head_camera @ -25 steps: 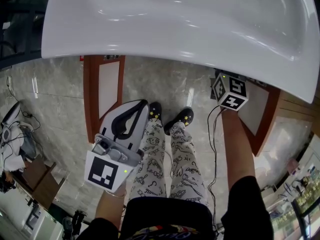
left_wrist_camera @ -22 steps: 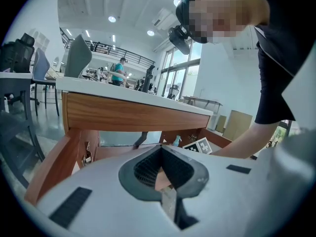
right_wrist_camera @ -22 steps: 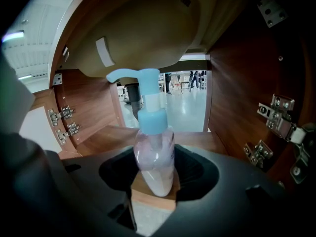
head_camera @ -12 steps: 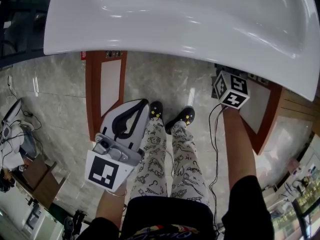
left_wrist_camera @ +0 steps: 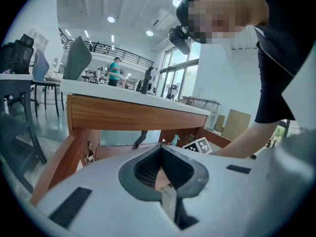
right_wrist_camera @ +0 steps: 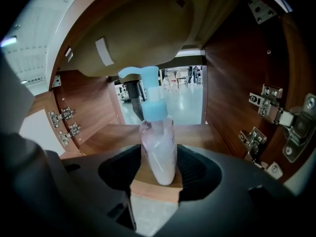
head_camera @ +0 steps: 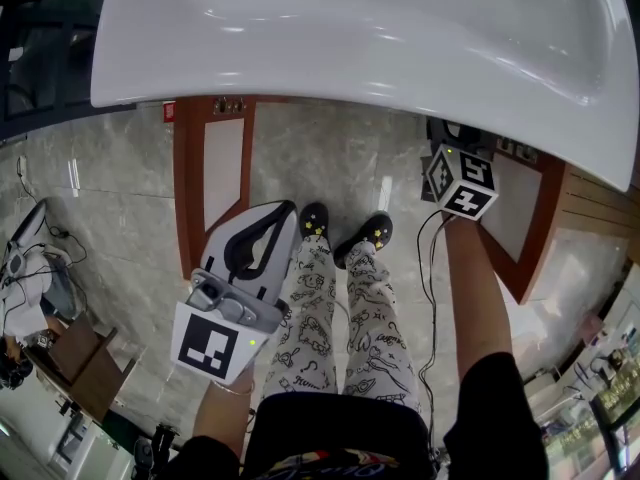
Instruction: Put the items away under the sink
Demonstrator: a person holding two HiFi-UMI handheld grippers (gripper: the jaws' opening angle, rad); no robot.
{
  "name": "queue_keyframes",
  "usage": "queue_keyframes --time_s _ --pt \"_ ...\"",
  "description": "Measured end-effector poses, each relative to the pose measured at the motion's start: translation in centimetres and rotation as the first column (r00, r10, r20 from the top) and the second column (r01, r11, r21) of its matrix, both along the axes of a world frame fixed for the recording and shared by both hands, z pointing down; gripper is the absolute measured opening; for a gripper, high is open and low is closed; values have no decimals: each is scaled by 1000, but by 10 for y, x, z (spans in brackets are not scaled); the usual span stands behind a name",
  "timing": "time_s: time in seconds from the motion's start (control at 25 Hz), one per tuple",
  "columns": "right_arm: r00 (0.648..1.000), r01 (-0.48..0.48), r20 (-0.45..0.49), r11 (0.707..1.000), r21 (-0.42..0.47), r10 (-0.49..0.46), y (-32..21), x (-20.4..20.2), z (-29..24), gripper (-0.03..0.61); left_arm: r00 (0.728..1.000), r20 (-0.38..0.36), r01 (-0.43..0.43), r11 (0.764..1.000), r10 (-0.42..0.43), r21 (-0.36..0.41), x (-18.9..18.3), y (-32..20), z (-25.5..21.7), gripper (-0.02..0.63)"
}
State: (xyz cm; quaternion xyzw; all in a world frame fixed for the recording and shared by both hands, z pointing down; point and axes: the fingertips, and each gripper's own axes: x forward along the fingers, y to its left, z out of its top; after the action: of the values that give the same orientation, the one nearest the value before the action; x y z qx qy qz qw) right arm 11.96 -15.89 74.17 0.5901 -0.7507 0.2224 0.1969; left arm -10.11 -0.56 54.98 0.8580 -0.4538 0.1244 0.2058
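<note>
Beside the person's left leg, the left claw [head_camera: 285,210] hangs idle, its jaws closed together on nothing, well clear of the cabinet. Under the sink [head_camera: 350,48], between the open doors [head_camera: 212,168], the right claw [right_wrist_camera: 158,174] reaches in. It is clamped on the lower body of a pump bottle [right_wrist_camera: 158,142], which stands upright, with pale liquid and a blue pump head. The bottle base sits over the front edge of the cabinet floor [right_wrist_camera: 202,135], about midway along it. Whether it rests on the wood or hangs just above cannot be told. Beyond it, a dark drain pipe [right_wrist_camera: 132,95] drops from the basin underside [right_wrist_camera: 148,38], and hinges [right_wrist_camera: 269,107] line the right wall.

Assessment: placement in hand, not complete.

Risks:
- Release at this point could tip the narrow, round-bottomed bottle off the front edge onto the floor.
- Carrying it deeper while raised could knock the pump head against the pipe or basin underside.
- Drift to the right could catch the hinges.
</note>
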Motion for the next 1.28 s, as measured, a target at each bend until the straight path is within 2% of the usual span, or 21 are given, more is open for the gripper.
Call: queue_keyframes --time_s 0.8,1.0,1.28 --pt "1000 -4 6 1000 0 4 22 5 -15 219 999 -8 -49 999 49 24 10 10 -12 6" --pt "1000 -7 5 1000 4 7 28 5 -18 201 999 -4 -53 998 54 39 9 12 -14 6" --pt "1000 -6 23 1000 25 5 36 2 -30 137 998 0 -63 997 63 44 9 15 -21 6"
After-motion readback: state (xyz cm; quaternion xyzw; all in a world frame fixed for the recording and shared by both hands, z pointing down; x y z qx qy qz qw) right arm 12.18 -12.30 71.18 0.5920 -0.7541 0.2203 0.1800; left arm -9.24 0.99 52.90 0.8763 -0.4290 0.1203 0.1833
